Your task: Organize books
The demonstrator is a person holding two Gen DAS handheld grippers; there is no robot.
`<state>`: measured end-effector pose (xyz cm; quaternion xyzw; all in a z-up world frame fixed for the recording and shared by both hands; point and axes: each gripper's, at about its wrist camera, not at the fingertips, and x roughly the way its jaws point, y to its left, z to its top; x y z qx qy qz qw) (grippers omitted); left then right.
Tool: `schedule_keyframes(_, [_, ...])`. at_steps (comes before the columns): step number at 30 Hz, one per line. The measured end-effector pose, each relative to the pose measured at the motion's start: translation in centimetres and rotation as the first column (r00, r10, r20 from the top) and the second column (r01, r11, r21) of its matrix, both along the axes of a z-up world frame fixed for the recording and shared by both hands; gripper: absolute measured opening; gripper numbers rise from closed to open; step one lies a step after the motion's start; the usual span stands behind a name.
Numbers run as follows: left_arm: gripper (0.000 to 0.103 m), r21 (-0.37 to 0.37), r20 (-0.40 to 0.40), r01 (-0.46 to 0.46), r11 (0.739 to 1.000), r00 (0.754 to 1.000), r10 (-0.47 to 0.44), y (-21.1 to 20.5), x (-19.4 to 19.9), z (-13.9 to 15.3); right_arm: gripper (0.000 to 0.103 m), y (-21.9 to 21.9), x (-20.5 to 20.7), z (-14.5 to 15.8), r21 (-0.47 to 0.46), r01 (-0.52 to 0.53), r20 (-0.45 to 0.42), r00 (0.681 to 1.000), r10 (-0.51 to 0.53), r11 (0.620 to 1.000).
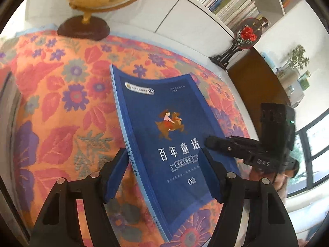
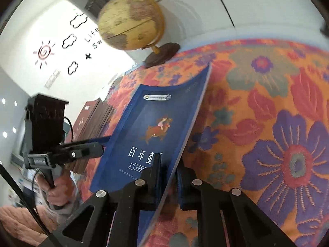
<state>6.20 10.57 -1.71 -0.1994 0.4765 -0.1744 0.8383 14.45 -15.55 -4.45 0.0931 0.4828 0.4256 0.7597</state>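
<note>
Blue book [image 1: 164, 135] tilted above floral cloth [image 1: 61, 94].
Clamped at right edge by right gripper [image 2: 167, 177]; straddled by left gripper [image 1: 162, 177], half-spread, pads apparently clear.

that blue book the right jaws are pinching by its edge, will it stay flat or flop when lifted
The blue book will probably flop: it looks like a thin paperback, and its far edge already curves upward. The right gripper is shut on one long edge only, so the unsupported spine side may sag. Its cover has a slight sheen, so it might slip.
</note>
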Motion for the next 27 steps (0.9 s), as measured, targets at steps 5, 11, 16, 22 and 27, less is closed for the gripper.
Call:
schedule_keyframes(5, [0.067, 0.003, 0.023, -0.004, 1.000, 1.000, 0.004, 0.1, -0.5, 1.0, 0.013, 0.3, -1.3, 1.3, -0.014, -0.006, 0.064, 0.998, 0.007, 1.000])
schedule_keyframes(11, [0.067, 0.047, 0.058, -0.004, 0.999, 0.998, 0.001, -0.4, -1.2, 2.2, 0.013, 0.2, -2.4, 2.7, -0.010, 0.005, 0.110, 0.994, -0.004, 1.000])
schedule_keyframes(16, [0.067, 0.057, 0.089, -0.004, 0.998, 0.996, -0.001, -0.3, -2.1, 3.5, 0.013, 0.4, -3.6, 4.2, -0.016, 0.015, 0.144, 0.989, -0.013, 1.000])
schedule_keyframes(22, [0.067, 0.056, 0.129, -0.004, 0.998, 0.992, -0.004, 0.1, -3.2, 5.1, 0.013, 0.3, -5.2, 6.5, -0.008, 0.032, 0.190, 0.981, -0.030, 0.999])
schedule_keyframes(27, [0.067, 0.064, 0.155, -0.005, 0.998, 0.988, -0.005, 0.8, -4.2, 6.3, 0.013, 1.1, -6.7, 8.2, -0.014, 0.033, 0.231, 0.973, -0.029, 0.999])
